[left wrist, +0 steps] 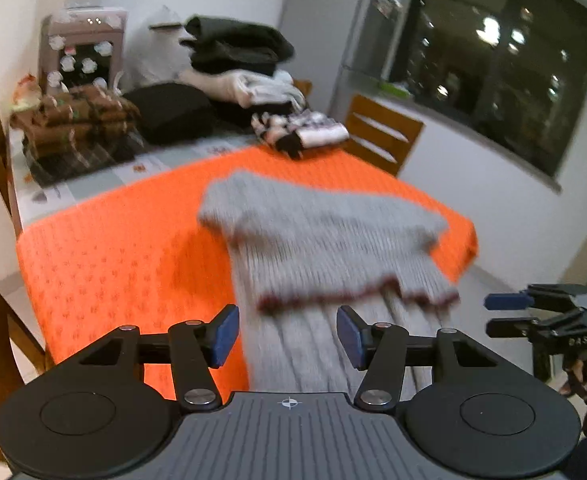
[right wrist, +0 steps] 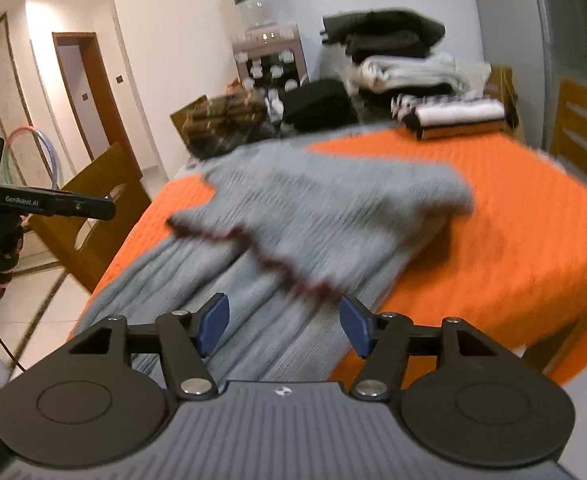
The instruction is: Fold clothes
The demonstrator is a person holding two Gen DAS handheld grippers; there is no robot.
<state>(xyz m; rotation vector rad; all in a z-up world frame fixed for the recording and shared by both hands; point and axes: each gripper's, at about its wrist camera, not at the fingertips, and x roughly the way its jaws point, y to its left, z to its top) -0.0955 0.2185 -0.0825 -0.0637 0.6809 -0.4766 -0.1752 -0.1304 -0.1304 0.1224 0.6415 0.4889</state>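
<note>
One grey ribbed knitted sweater [left wrist: 325,240] with a dark red trim lies on the orange bumpy cloth [left wrist: 113,248] that covers the table, and part of it is folded over itself. It looks smeared and fuzzy in both views, so its sleeves are hard to make out.

There are two grippers. The left gripper [left wrist: 288,334] has its two blue pads spread wide apart, holding nothing, just above the sweater's near end. The right gripper [right wrist: 284,330] is spread wide and empty too.

At the far end of the table sit about five piles of folded clothes [left wrist: 237,64] (dark ones, white ones, a brown checked one). Two wooden chairs [left wrist: 381,136] show, both partly cut off.
</note>
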